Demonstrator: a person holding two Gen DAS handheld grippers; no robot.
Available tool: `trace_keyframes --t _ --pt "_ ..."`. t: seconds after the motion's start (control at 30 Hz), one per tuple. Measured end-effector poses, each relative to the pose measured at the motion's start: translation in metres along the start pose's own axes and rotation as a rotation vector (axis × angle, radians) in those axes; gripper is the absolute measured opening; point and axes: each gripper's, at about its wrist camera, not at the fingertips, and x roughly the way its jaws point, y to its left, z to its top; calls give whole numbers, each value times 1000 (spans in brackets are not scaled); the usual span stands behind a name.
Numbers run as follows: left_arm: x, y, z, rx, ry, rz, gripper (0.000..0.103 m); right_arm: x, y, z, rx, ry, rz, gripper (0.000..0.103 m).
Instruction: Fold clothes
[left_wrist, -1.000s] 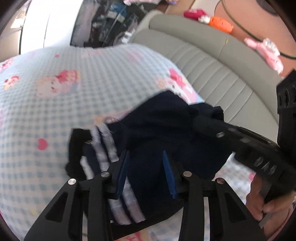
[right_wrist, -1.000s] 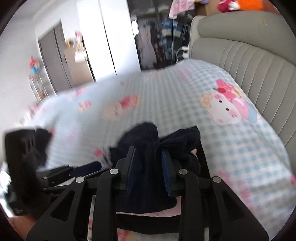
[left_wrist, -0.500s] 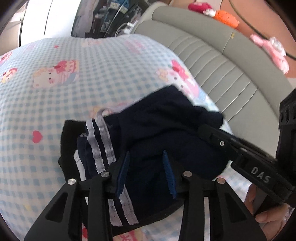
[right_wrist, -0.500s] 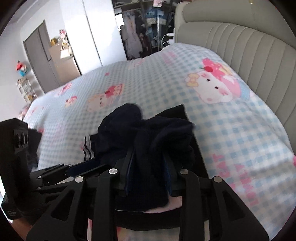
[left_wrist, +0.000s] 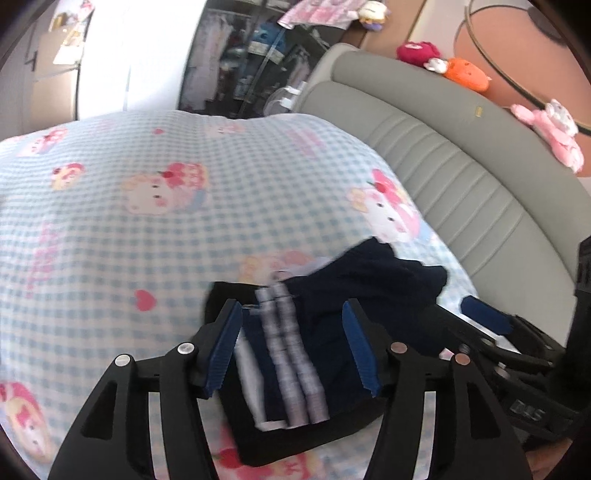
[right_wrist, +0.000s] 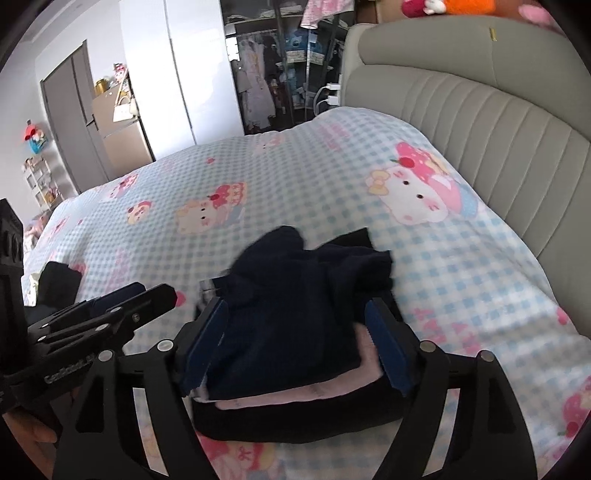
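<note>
Left gripper (left_wrist: 291, 347) open, jaws wide over striped navy garment (left_wrist: 295, 369) bunched atop a small pile of clothes (right_wrist: 295, 402) on checked bedspread (left_wrist: 147, 240); right gripper (right_wrist: 301, 345) likewise open, holding nothing. Garment rumpled, not squared; smoothing apparently outstanding.

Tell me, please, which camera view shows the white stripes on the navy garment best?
The left wrist view: the white stripes run between the open left gripper jaws, slightly blurred. The right wrist view shows mostly plain navy garment, with only a sliver of stripe at its left edge.
</note>
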Motion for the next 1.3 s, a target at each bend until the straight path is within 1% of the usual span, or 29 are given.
trace_keyframes --t 0.13,0.3,0.37,0.47,0.6,0.73,0.87,0.97,1.0,1.13,1.2,1.3 --pt "-14 29 -1 -13 -2 68 62 -5 31 -2 -11 9 66 84" --pt "-37 75 -4 -63 -23 146 63 2 74 -11 -36 20 72 85" --pt "-47 95 -6 -82 -24 166 63 8 92 -16 -42 37 94 85" --pt "-64 126 -9 -101 -33 213 64 17 119 -24 -52 58 123 85" --pt "-87 164 -14 -132 -43 268 64 20 152 -33 -63 75 150 85" --pt "-110 186 -27 -111 -33 337 65 16 184 -44 -82 84 169 85" --pt "-149 194 -47 -81 -46 400 70 -11 209 -61 -104 65 188 86" --pt "-191 192 -68 -70 -63 433 73 -37 226 -79 -115 62 214 87" --pt "-201 191 -72 -66 -73 437 75 -48 231 -86 -123 60 220 87" --pt "-261 174 -105 -33 -123 452 77 -93 246 -116 -153 49 230 87" --pt "-288 166 -124 -22 -131 445 78 -117 251 -132 -161 45 237 87" --pt "-324 152 -155 5 -156 451 79 -153 256 -159 -166 32 239 90"
